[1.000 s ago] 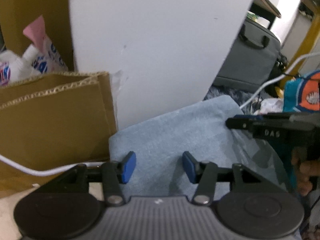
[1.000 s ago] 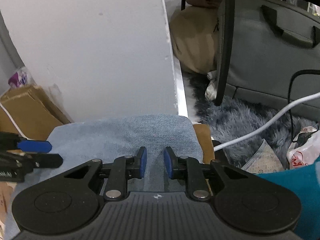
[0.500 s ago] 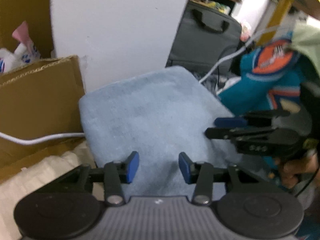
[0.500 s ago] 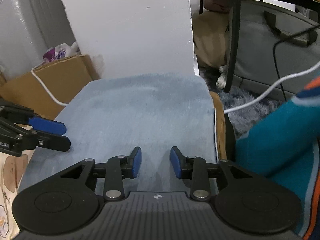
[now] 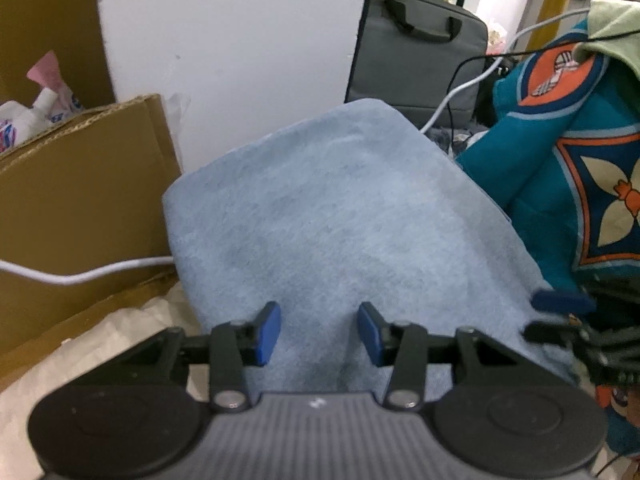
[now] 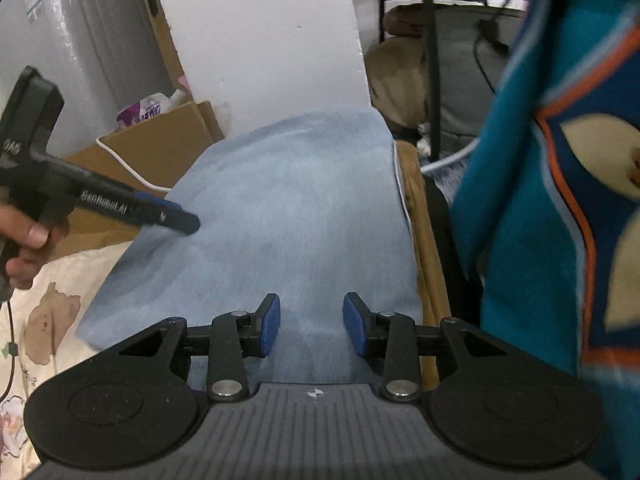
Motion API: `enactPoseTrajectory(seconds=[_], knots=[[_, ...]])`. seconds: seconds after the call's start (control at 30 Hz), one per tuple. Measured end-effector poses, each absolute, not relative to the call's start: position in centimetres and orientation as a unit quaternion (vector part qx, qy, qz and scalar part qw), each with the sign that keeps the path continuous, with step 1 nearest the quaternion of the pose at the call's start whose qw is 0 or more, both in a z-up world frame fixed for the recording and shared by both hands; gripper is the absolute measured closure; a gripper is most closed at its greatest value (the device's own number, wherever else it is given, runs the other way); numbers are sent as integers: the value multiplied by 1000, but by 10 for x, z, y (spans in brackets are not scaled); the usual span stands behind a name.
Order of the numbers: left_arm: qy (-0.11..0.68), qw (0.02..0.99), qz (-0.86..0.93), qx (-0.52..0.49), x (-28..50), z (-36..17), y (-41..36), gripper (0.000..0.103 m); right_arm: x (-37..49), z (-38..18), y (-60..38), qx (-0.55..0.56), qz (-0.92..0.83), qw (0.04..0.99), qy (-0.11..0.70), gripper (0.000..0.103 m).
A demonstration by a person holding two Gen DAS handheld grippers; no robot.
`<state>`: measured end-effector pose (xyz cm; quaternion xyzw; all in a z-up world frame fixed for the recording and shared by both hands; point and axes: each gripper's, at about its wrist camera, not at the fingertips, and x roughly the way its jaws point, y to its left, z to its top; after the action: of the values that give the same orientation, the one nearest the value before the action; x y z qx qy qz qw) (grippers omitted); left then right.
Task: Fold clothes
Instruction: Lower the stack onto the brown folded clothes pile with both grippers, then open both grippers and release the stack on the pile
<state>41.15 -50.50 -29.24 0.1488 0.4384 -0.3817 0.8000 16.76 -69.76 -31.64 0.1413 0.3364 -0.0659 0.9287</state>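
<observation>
A folded light blue cloth (image 5: 352, 216) lies flat, its far end against a white panel. In the right wrist view the blue cloth (image 6: 288, 208) fills the middle. My left gripper (image 5: 318, 332) hovers open over the cloth's near part with nothing between its pads. It also shows as the left gripper (image 6: 176, 214) at the cloth's left edge, held by a hand (image 6: 24, 236). My right gripper (image 6: 311, 324) is open above the near end, empty. The right gripper (image 5: 548, 314) sits by the cloth's right edge. A teal patterned garment (image 6: 560, 200) hangs at the right.
A cardboard box (image 5: 80, 184) with a white cable (image 5: 80, 276) across it stands left of the cloth. The white panel (image 5: 240, 60) rises behind. A grey bag (image 5: 420, 40) is at the back right. A cream printed sheet (image 6: 52, 304) lies under the cloth's left side.
Both grippers have drawn back toward the cloth's near end, so more blue cloth shows. The right jaws stand wider than a second ago. The teal garment has come into view at the right.
</observation>
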Motion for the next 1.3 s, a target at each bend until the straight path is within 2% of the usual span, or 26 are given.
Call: enactPoseTrajectory(seconds=[0.33, 0.53, 0.63, 0.73, 0.87, 0.93, 0.97, 1.0, 1.03, 1.1, 1.13, 1.17, 1.2, 1.3], knots=[[445, 779, -406, 173, 363, -294, -477, 58, 151, -314, -661, 158, -66, 932, 320, 61], [472, 764, -402, 177, 357, -300, -448, 58, 144, -317, -647, 155, -81, 931, 321, 64], [479, 759, -404, 175, 353, -297, -435, 59, 135, -318, -647, 156, -85, 926, 334, 73], [479, 759, -404, 175, 347, -290, -424, 59, 127, -314, -646, 161, -90, 921, 343, 76], [480, 764, -398, 164, 341, -281, -413, 48, 123, -300, -647, 179, -104, 918, 338, 73], [482, 768, -391, 159, 336, -274, -409, 37, 122, -292, -649, 192, -106, 917, 333, 70], [484, 768, -389, 154, 335, -271, -408, 32, 122, -289, -650, 199, -106, 915, 334, 66], [491, 766, -386, 148, 335, -269, -407, 22, 123, -285, -651, 206, -105, 914, 334, 53], [499, 764, -384, 141, 335, -267, -406, 19, 122, -282, -651, 211, -101, 913, 335, 47], [505, 763, -379, 140, 332, -261, -405, 18, 122, -274, -651, 219, -98, 910, 338, 24], [504, 764, -377, 140, 331, -258, -405, 13, 123, -270, -651, 222, -103, 908, 340, 16], [503, 766, -375, 141, 330, -255, -405, 10, 125, -266, -651, 225, -108, 906, 342, 2], [502, 768, -373, 141, 329, -252, -405, 6, 126, -263, -651, 228, -113, 904, 344, 0], [504, 774, -357, 139, 328, -239, -404, 3, 134, -252, -654, 237, -130, 894, 356, 0]])
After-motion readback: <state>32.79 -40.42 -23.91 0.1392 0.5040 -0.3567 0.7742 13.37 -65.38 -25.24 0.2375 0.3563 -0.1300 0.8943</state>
